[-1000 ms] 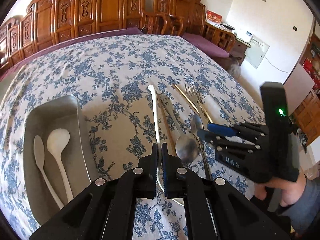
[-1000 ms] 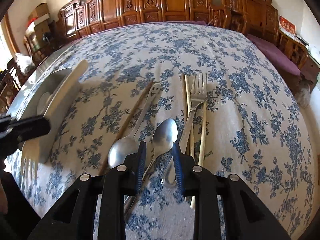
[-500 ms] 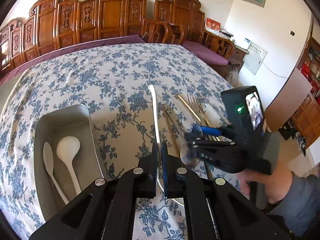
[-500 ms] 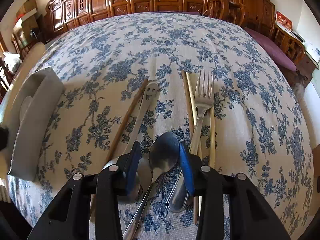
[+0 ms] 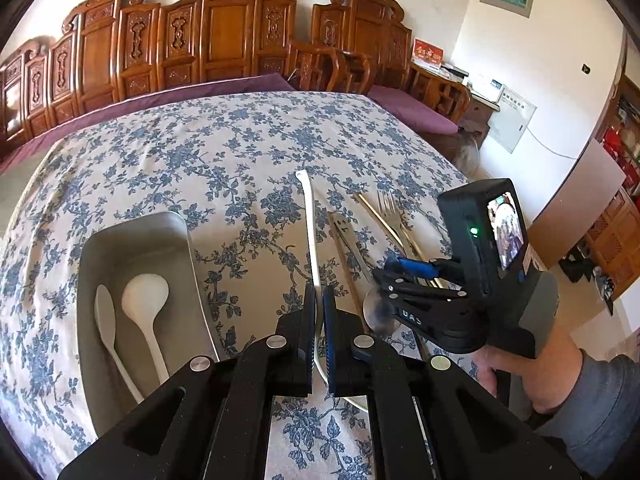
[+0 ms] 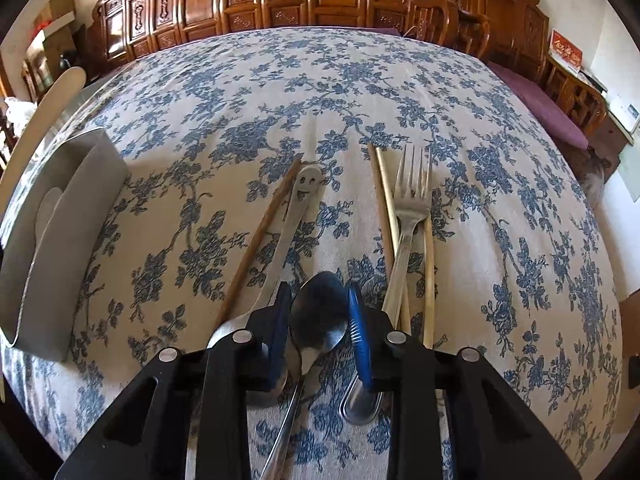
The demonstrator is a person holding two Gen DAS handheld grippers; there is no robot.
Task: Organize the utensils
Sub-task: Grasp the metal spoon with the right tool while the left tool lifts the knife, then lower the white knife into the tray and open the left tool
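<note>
My left gripper (image 5: 316, 320) is shut on a white long-handled spoon (image 5: 310, 224) and holds it above the tablecloth, right of the grey tray (image 5: 182, 240). The tray holds two white spoons (image 5: 144, 300). My right gripper (image 6: 318, 312) is shut on the bowl of a metal spoon (image 6: 318, 316) and lifts it over the pile; it also shows in the left wrist view (image 5: 400, 276). On the cloth lie a smiley-handled spoon (image 6: 300, 208), a fork (image 6: 410, 208) and several chopsticks (image 6: 260, 240).
The grey tray (image 6: 60, 232) stands at the table's left. Carved wooden chairs (image 5: 224, 40) line the far side. The table's right edge drops to the floor by a cabinet (image 5: 616, 240).
My right gripper has closed on the metal spoon's bowl and lifted it. My left gripper has risen a little with the white spoon.
</note>
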